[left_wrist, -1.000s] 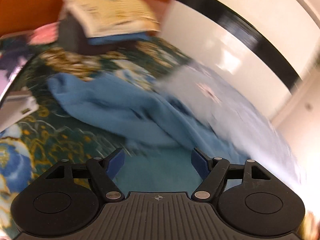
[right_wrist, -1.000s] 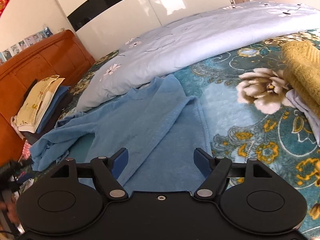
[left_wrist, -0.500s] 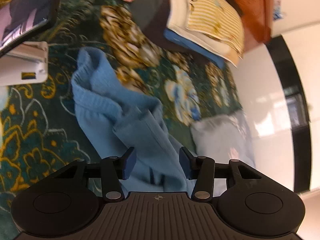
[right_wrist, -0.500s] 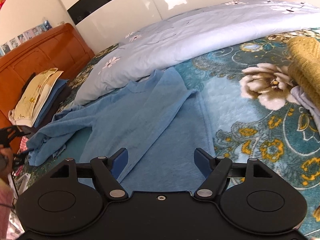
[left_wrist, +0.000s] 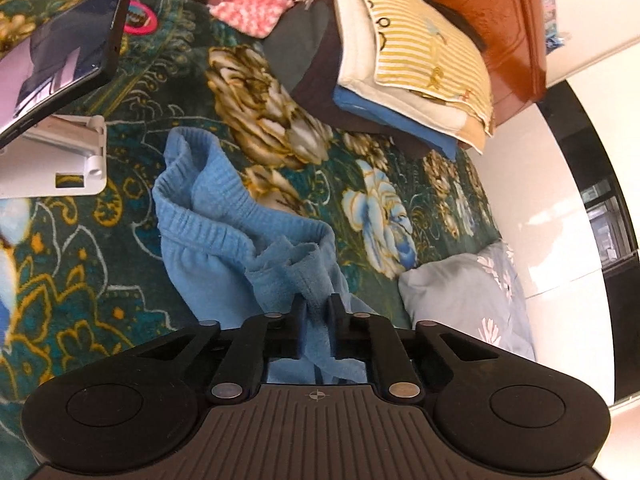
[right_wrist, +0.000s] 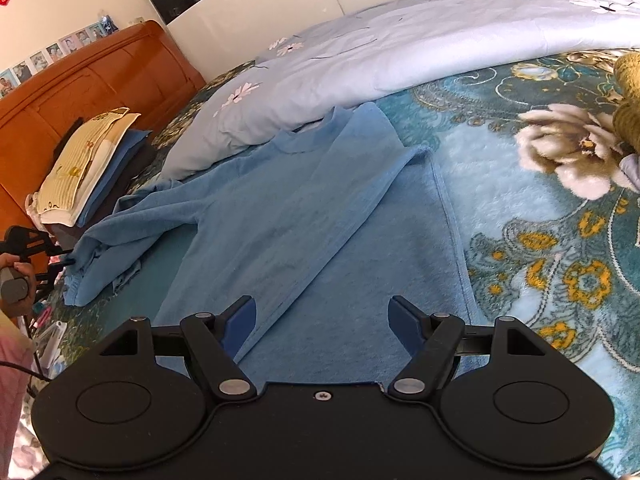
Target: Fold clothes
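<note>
A light blue sweater (right_wrist: pixel 304 208) lies spread on the floral bedspread, collar toward the pale quilt, its right sleeve folded across the body. Its left sleeve (left_wrist: pixel 224 232) trails off to the left, crumpled, with the ribbed cuff lying loose. My left gripper (left_wrist: pixel 318 304) is shut on a fold of that sleeve, blue cloth pinched between its fingers. In the right wrist view the same gripper (right_wrist: pixel 66 260) shows at the far left, held by a hand (right_wrist: pixel 16 276). My right gripper (right_wrist: pixel 322 308) stands open just above the sweater's hem, with nothing between its fingers.
A stack of folded clothes (left_wrist: pixel 404 72) rests by the orange headboard (right_wrist: pixel 80 76). A tablet on a white stand (left_wrist: pixel 60 76) and a pink knitted item (left_wrist: pixel 250 14) lie left of the sleeve. A pale blue quilt (right_wrist: pixel 420 40) covers the far side; a yellow folded garment (right_wrist: pixel 628 92) lies right.
My left gripper has swung over to the crumpled sleeve and closed on its cloth. The right gripper has crept slightly forward over the hem and stays open.
</note>
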